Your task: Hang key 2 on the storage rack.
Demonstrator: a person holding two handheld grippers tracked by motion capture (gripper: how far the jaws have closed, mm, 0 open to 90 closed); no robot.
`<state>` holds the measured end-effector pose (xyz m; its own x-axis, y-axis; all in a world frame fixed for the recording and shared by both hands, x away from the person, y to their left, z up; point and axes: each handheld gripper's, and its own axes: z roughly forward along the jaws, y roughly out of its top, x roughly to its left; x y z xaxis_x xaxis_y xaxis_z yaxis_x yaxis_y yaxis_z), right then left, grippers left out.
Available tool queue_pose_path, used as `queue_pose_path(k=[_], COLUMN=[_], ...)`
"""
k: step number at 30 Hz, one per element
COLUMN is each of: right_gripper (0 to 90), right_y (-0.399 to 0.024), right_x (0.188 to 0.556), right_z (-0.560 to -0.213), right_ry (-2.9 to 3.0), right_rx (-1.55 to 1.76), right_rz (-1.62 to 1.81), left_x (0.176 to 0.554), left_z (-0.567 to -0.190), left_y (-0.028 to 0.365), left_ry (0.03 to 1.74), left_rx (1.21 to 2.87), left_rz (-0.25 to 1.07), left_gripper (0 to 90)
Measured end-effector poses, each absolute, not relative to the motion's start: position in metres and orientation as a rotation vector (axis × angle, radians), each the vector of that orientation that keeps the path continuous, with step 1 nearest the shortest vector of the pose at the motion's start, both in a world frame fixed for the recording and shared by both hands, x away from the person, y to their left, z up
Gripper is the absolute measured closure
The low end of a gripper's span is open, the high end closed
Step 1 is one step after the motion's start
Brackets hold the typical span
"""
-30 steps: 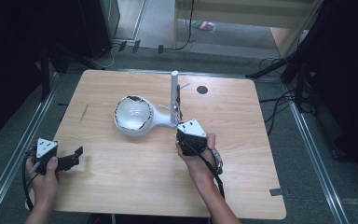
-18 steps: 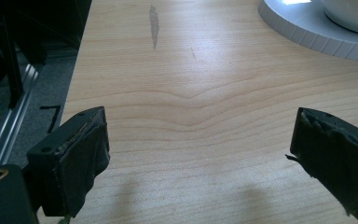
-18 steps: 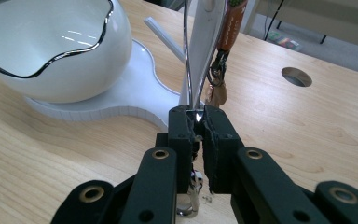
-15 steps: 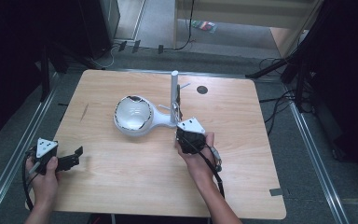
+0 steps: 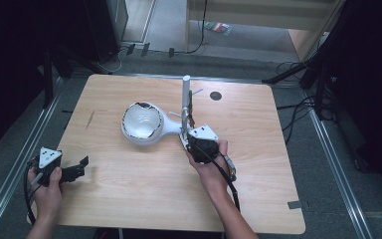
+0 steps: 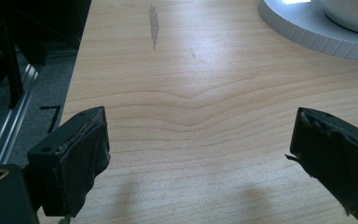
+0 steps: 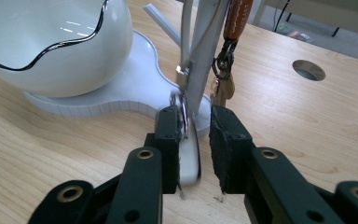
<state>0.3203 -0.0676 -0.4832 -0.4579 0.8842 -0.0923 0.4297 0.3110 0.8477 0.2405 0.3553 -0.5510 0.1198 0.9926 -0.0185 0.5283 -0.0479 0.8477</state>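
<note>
A white stand (image 5: 165, 130) lies mid-table, with a white bowl (image 5: 142, 122) on its round base and an upright post (image 5: 185, 99) at its narrow end. A key bunch on a brown leather strap (image 7: 237, 16) hangs down beside the post (image 7: 200, 70). My right gripper (image 7: 196, 126) sits low at the foot of the post. Its jaws have just been opening: a metal key ring (image 7: 182, 116) and the base's tip lie between them, and the right pad (image 7: 223, 135) touches nothing. In the high view the right gripper (image 5: 189, 137) sits under its grey plate. My left gripper (image 5: 82, 164) rests open near the front left edge.
A round cable hole (image 5: 216, 95) is in the tabletop behind the post. A dark streak (image 6: 154, 25) marks the wood ahead of the left gripper (image 6: 200, 154). Metal rails (image 5: 15, 169) and cables run along the floor beside the table.
The right hand has edged slightly toward the stand's post. The left hand and its gripper have kept still.
</note>
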Motion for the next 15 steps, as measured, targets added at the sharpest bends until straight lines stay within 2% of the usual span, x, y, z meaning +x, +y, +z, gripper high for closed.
queue_pose_path(k=[5, 8, 12, 15], right_gripper=[65.9, 47.6, 32.6, 19.0], right_y=[-0.070, -0.075, -0.085, -0.095], right_x=[0.319, 0.318, 0.316, 0.313], right_z=[-0.481, -0.479, -0.479, -0.479], right_ry=[2.011, 1.958, 1.913, 1.933], right_rx=[1.153, 1.094, 1.031, 1.135], right_rz=[1.059, 1.056, 1.059, 1.124], left_x=[0.241, 0.241, 0.240, 0.241], left_z=[-0.551, -0.551, -0.551, -0.551], left_y=[0.355, 0.355, 0.355, 0.355], left_ry=[1.499, 1.499, 1.500, 1.502], left_rx=[1.674, 1.674, 1.674, 1.678], left_rz=[0.808, 0.809, 0.809, 0.807], left_gripper=[4.8, 4.8, 4.8, 4.8])
